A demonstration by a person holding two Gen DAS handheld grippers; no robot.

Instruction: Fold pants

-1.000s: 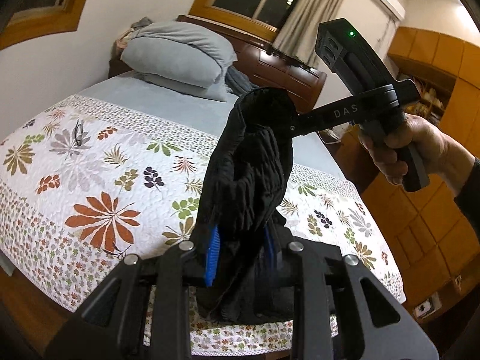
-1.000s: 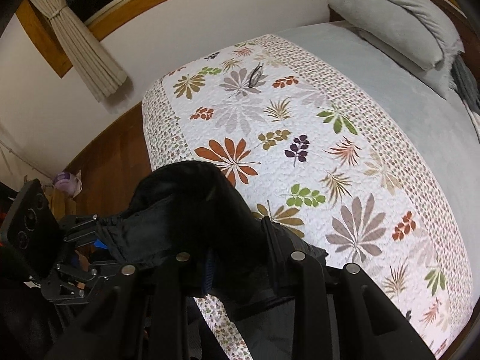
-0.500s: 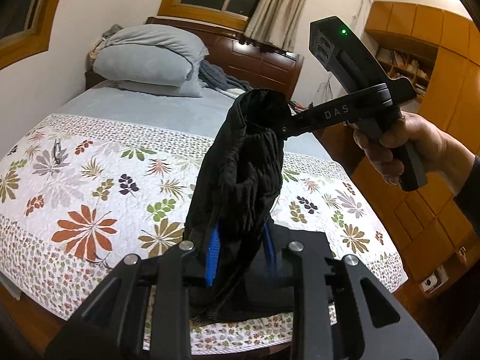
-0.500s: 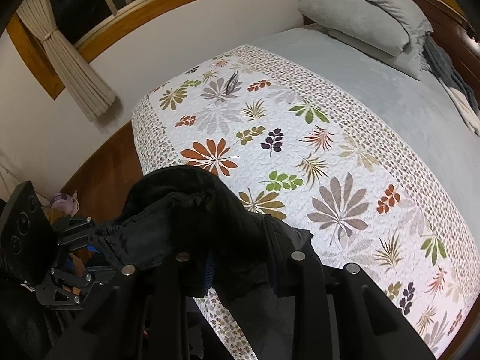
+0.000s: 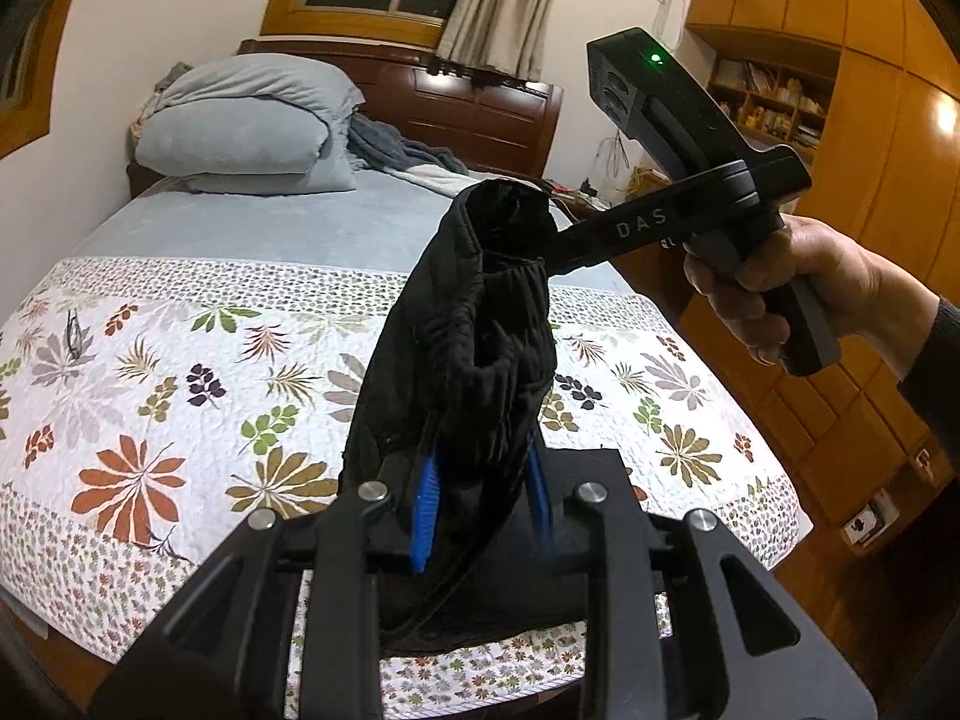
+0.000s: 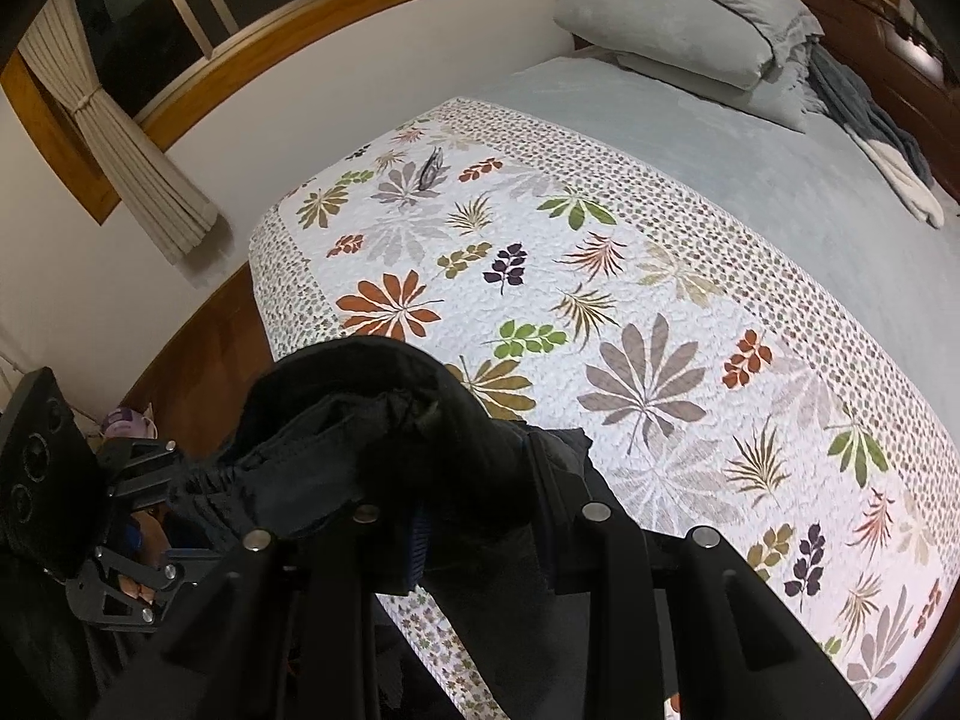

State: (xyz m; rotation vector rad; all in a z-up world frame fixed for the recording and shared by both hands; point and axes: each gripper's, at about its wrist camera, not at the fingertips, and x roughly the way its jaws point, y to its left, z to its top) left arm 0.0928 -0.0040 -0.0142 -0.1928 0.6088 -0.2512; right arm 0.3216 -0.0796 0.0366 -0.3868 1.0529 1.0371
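The black pants (image 5: 468,330) hang bunched in the air between both grippers, above the near edge of the bed. In the left wrist view my left gripper (image 5: 480,480) is shut on their lower end, fabric pressed between the blue pads (image 5: 423,510). My right gripper (image 5: 543,249), held by a hand (image 5: 780,294) on the right, is shut on the top of the bundle. In the right wrist view the pants (image 6: 372,420) drape over my right gripper (image 6: 480,498) and hide its fingertips. My left gripper (image 6: 180,492) pinches the cloth at the far left.
A bed with a floral quilt (image 5: 180,396) and grey sheet (image 6: 720,138) fills both views. Grey pillows (image 5: 246,126) and a rumpled blanket (image 6: 870,120) lie by the wooden headboard (image 5: 480,108). Eyeglasses (image 6: 432,165) rest on the quilt. Wooden cabinets (image 5: 870,210) stand right.
Both grippers have carried the pants sideways along the foot of the bed, and each has rolled a little. Both grips stay as they were.
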